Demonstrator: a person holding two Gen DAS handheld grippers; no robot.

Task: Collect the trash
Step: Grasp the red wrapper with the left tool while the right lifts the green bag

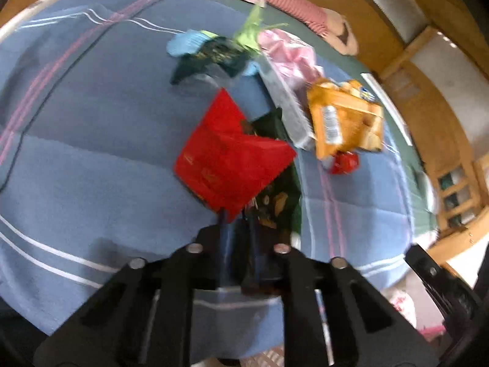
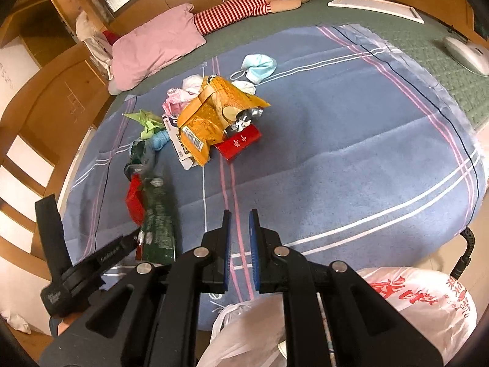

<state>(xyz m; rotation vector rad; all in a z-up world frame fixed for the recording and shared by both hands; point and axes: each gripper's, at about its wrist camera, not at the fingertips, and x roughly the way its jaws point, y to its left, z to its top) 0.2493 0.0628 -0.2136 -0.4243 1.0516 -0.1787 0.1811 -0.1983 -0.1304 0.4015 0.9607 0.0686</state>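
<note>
My left gripper [image 1: 237, 217] is shut on a red wrapper [image 1: 229, 156] and a dark green snack bag [image 1: 276, 202], holding them above the blue blanket [image 1: 91, 140]. In the right wrist view the same gripper [image 2: 137, 238] holds the green bag [image 2: 157, 214] and the red wrapper [image 2: 134, 198] at the left. My right gripper [image 2: 239, 214] is nearly shut and empty. A white plastic bag with red print [image 2: 412, 305] lies below it. A trash pile sits ahead: an orange snack bag [image 2: 211, 113], a red box [image 2: 241, 143], a blue face mask [image 2: 259, 65].
A pink pillow [image 2: 152, 49] and a striped doll [image 2: 238, 9] lie at the bed's far side. A white board [image 2: 376, 7] and a white device [image 2: 467, 53] rest on the green mat [image 2: 428, 42]. Wooden cabinets surround the bed.
</note>
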